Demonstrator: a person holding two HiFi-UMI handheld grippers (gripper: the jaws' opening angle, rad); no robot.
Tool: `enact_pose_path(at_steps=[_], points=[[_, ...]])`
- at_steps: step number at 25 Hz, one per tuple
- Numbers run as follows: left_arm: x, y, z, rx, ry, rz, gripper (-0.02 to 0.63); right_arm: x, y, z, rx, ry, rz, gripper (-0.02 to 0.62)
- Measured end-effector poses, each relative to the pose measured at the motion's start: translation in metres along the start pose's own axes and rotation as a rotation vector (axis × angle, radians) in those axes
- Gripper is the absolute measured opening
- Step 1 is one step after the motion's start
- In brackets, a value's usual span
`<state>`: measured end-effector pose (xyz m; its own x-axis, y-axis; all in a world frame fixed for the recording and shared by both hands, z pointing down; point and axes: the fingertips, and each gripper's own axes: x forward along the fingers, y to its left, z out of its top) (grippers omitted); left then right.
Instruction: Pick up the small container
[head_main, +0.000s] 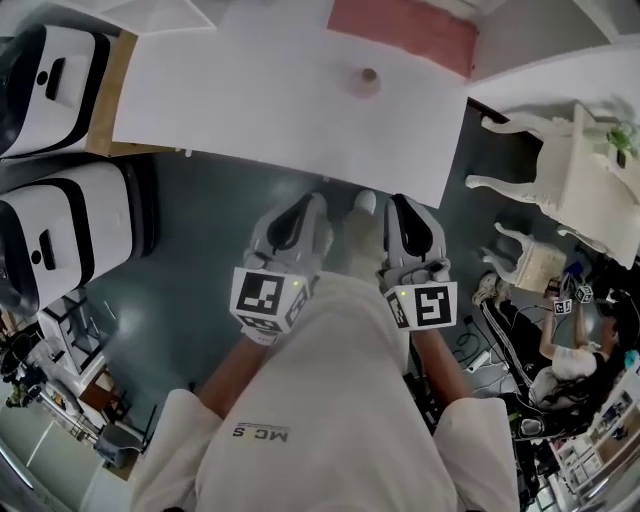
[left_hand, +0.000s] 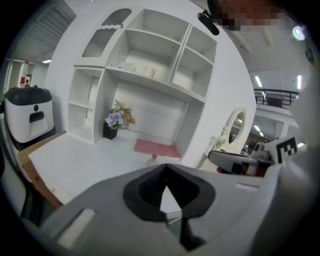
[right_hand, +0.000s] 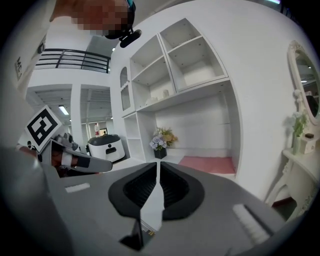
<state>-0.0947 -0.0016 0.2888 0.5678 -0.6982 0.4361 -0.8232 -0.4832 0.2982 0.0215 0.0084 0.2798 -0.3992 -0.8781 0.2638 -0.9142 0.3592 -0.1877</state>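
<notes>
While both tools sit low in the middle of the frame over the grey floor (head_main: 200, 200), the left hand-held gripper (head_main: 308, 208) has its jaws closed tip to tip, with nothing between them. The small container (head_main: 366, 80) stands at upper centre on the white table (head_main: 250, 90), well apart from both. The right hand-held gripper (head_main: 400, 208) is likewise closed and empty.
</notes>
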Motion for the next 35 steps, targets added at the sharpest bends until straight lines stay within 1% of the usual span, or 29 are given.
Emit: enact_pose_path(at_steps=[3,6,9,12,19,24,27,35], points=[[0.021,0.003,0.005,-0.001,0.012,-0.003,0.0,0.022,-0.01,0.003,-0.012,0.0,0.022,0.025],[0.047,0.01,0.003,-0.001,0.025,0.012,0.0,0.044,-0.027,0.002,-0.017,-0.015,0.034,0.027],[0.069,0.017,-0.002,-0.017,0.025,0.03,0.0,0.064,-0.042,-0.005,-0.029,-0.026,0.048,0.034],[0.087,0.021,-0.009,-0.006,0.032,0.03,0.0,0.081,-0.055,-0.017,-0.018,-0.024,0.055,0.034],[0.116,0.041,-0.026,0.01,0.045,0.027,0.0,0.116,-0.073,-0.041,-0.018,-0.016,0.043,0.043],[0.137,0.054,-0.038,0.026,0.057,0.019,0.0,0.142,-0.082,-0.053,-0.03,-0.027,0.036,0.061],[0.152,0.058,-0.04,0.008,0.05,0.027,0.0,0.157,-0.09,-0.06,-0.05,-0.035,0.039,0.069],[0.181,0.071,-0.061,-0.008,0.081,0.041,0.0,0.194,-0.112,-0.073,-0.109,-0.045,0.072,0.095]])
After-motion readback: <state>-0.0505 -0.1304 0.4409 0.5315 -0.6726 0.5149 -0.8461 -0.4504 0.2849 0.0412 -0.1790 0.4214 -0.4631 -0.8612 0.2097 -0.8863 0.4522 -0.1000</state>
